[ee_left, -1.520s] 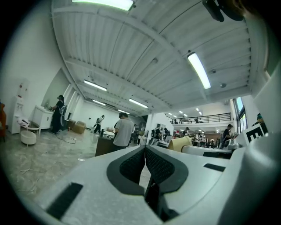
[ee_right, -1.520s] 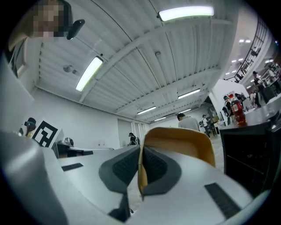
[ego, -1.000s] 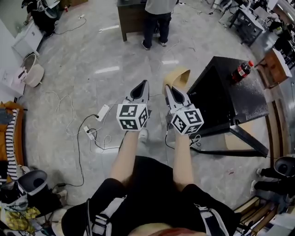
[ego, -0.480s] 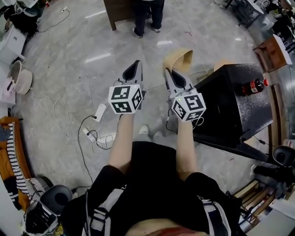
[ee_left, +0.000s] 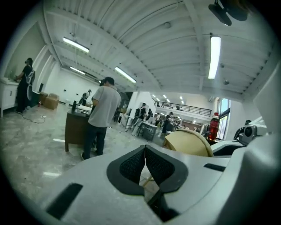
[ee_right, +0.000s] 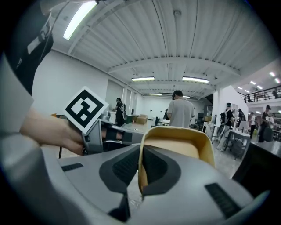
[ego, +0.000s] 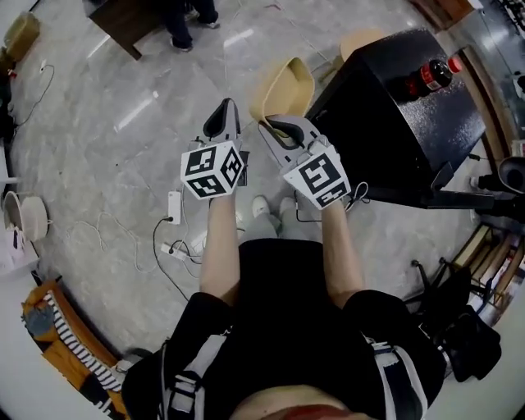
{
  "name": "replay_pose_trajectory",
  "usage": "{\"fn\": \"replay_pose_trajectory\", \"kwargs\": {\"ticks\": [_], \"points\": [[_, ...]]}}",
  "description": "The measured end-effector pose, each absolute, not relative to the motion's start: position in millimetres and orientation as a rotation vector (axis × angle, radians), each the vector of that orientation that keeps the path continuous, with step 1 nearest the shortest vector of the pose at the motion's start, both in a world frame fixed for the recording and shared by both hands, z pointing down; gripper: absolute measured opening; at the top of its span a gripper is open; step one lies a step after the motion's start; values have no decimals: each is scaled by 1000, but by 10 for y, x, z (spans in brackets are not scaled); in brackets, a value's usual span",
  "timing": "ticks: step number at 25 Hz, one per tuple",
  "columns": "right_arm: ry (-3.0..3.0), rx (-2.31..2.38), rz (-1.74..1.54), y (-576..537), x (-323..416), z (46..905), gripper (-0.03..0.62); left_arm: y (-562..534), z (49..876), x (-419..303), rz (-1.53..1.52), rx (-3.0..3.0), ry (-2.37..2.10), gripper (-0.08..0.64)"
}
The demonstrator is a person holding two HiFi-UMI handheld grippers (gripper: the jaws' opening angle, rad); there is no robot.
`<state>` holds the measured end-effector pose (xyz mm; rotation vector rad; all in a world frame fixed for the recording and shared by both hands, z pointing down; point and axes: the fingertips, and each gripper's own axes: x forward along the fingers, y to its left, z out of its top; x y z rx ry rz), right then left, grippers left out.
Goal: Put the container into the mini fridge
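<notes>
A tan plastic container (ego: 283, 85) hangs in the air in front of me, with my right gripper (ego: 275, 128) shut on its near rim. The right gripper view shows the rim (ee_right: 139, 171) pinched between the two pads and the open bowl (ee_right: 178, 145) beyond. My left gripper (ego: 220, 125) sits just to the left, shut, with nothing between its pads (ee_left: 131, 165). The black mini fridge (ego: 394, 115) stands to the right of the container. I cannot see its door opening.
A cola bottle (ego: 428, 75) lies on top of the fridge. A power strip and cables (ego: 174, 215) trail over the marble floor at left. A person (ee_left: 100, 118) stands at a brown desk (ego: 127, 20) further ahead. Dark stands and gear crowd the right edge (ego: 500, 176).
The view has swung: the fridge now sits higher and closer to the container. Both grippers have tilted slightly leftward. The right gripper has kept the container; the left has stayed shut.
</notes>
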<state>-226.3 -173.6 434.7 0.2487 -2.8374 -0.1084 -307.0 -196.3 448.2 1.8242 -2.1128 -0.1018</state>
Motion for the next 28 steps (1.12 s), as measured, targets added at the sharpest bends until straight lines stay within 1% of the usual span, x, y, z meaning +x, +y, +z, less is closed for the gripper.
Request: {"fn": "replay_pose_trajectory", "kwargs": {"ticks": [6, 11, 18, 28], "points": [[-2511, 332, -181, -1938, -1687, 4830, 17, -2335, 4722, -2538, -59, 1935, -1941, 10], [-2304, 422, -182, -2137, -1160, 5101, 15, -2515, 4826, -2184, -25, 1998, -1847, 11], [-2156, 557, -132, -2515, -517, 5339, 17, -2660, 4798, -2027, -4, 2033, -1823, 11], [-2054, 802, -65, -3081, 97, 5457, 17, -2969, 4713, -1782, 54, 2106, -1782, 11]]}}
